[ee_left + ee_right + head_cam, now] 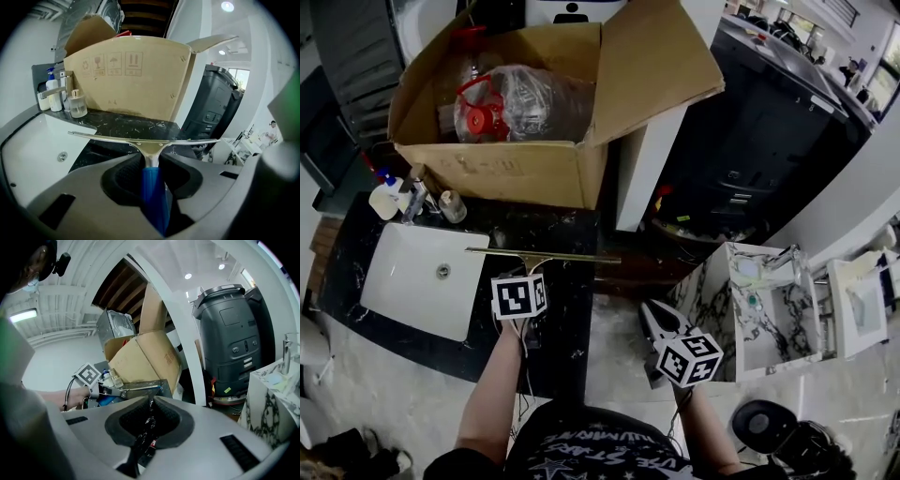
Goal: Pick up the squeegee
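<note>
Left gripper (151,161) clamps the blue-handled, silver-bladed squeegee (145,140) by its narrow handle, so the wide blade may pivot and clip the brown cardboard box (126,84); right gripper (151,403) sits closed, empty.

From the person's head, one camera looks steeply down on the black worktop (567,319), white sink (401,292) and open cardboard box (516,173), with the left gripper (527,272) and right gripper (654,314) low in frame. The left gripper's camera sits close over the worktop, facing along its jaws at the box's printed side. The right gripper's stands farther right, aimed almost level at the same box. All three views share the box and the dark grey machine (750,141) beside it.
</note>
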`<move>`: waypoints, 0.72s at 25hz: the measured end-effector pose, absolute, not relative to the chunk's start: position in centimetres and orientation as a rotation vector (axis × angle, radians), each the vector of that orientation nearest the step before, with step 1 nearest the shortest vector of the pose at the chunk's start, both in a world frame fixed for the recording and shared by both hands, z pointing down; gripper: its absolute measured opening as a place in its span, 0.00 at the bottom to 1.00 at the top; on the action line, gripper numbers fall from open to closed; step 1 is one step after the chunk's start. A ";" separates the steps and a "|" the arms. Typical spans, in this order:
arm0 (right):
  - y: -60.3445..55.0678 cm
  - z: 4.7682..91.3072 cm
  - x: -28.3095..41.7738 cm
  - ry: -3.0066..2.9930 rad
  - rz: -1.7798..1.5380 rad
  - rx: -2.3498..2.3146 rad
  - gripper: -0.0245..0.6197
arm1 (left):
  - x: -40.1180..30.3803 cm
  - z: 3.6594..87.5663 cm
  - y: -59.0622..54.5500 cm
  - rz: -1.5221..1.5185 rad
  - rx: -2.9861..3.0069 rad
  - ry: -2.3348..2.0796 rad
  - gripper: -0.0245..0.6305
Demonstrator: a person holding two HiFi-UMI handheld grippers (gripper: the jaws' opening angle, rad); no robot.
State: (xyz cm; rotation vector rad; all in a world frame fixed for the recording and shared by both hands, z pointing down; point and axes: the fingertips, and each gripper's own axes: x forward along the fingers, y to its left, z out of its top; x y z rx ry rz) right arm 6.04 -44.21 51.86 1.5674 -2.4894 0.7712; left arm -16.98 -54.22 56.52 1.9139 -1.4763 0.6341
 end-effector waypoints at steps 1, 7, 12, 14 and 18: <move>-43.9 51.7 6.1 -2.496 0.767 1.563 0.13 | -17.0 55.9 -53.9 0.618 1.920 -1.487 0.25; -42.1 50.5 6.3 -2.541 0.737 1.527 0.13 | -17.4 52.1 -50.8 0.541 1.960 -1.564 0.25; -39.9 49.3 6.8 -2.588 0.705 1.489 0.13 | -17.7 50.1 -46.3 0.482 1.979 -1.615 0.25; -38.8 49.1 7.1 -2.602 0.696 1.475 0.13 | -17.9 49.3 -44.1 0.463 1.985 -1.639 0.25; -36.4 49.0 7.6 -2.626 0.686 1.443 0.13 | -18.1 48.3 -39.5 0.416 1.991 -1.682 0.25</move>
